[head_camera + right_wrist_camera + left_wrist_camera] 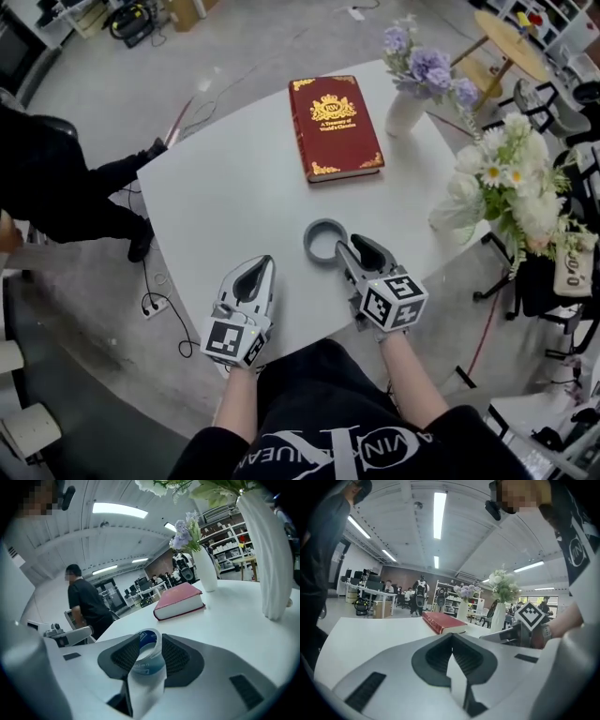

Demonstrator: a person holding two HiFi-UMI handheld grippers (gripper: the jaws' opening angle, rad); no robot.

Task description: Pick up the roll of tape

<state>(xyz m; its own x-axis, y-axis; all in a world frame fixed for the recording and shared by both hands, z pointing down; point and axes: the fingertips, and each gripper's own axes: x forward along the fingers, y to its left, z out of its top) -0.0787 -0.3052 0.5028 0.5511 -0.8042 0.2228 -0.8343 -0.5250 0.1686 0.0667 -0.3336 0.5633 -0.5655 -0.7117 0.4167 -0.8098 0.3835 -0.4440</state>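
The roll of tape (323,241) is a grey ring near the front edge of the white table (225,206). My right gripper (339,245) reaches the ring's right side. In the right gripper view the roll (146,660) shows a blue inner face, and its near wall is clamped between the dark pads (174,657) of the right gripper (149,635). My left gripper (268,262) rests to the left of the roll, apart from it. Its jaws (452,637) are pressed together with nothing between them.
A red book (335,127) lies flat at the far side of the table. A white vase of purple flowers (405,111) stands at the back right, and white flowers (511,183) at the right edge. A person in black (56,178) stands at the left.
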